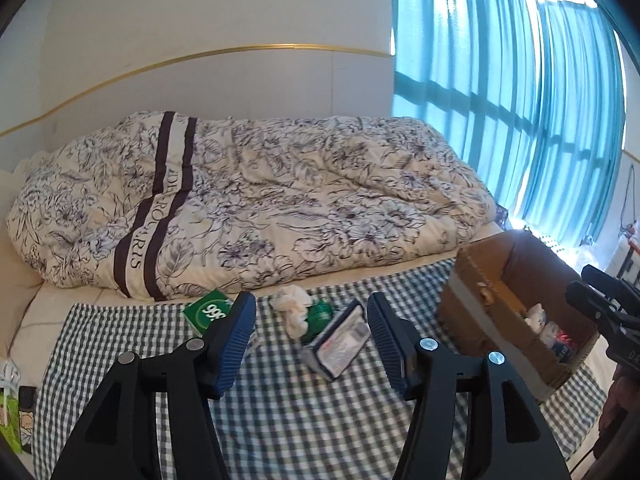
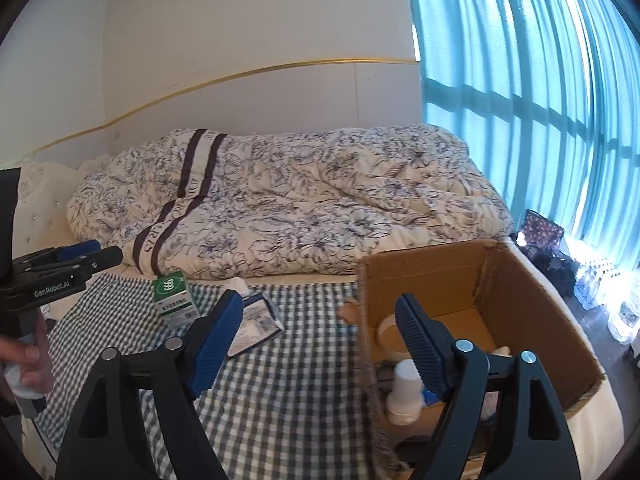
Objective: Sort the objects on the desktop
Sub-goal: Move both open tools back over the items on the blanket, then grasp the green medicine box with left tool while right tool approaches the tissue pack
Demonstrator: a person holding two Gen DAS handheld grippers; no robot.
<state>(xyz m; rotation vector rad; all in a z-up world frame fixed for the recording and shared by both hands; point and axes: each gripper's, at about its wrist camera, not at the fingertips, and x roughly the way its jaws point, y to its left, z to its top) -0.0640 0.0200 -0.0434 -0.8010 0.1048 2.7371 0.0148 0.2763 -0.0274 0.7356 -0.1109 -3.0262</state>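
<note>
Both jaws stand apart and empty: the left hand-held gripper [image 1: 310, 344] hangs over the checked cloth [image 1: 280, 420], framing the packet [image 1: 340, 346] at 12 o'clock, likely the next pick. The right hand-held gripper [image 2: 320, 340] hovers at the box [image 2: 540, 300] edge, 1 o'clock, which holds a white bottle [image 2: 404, 392] and tape roll [image 2: 390, 334]. Farther off lie the green carton [image 1: 208, 312] and tissue [image 1: 294, 306].

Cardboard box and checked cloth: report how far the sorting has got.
Done: the cardboard box already holds a white bottle and a tape roll. In hand: nothing; left gripper and right gripper are open. Left on the checked cloth: green box, crumpled tissue, flat packet.
</note>
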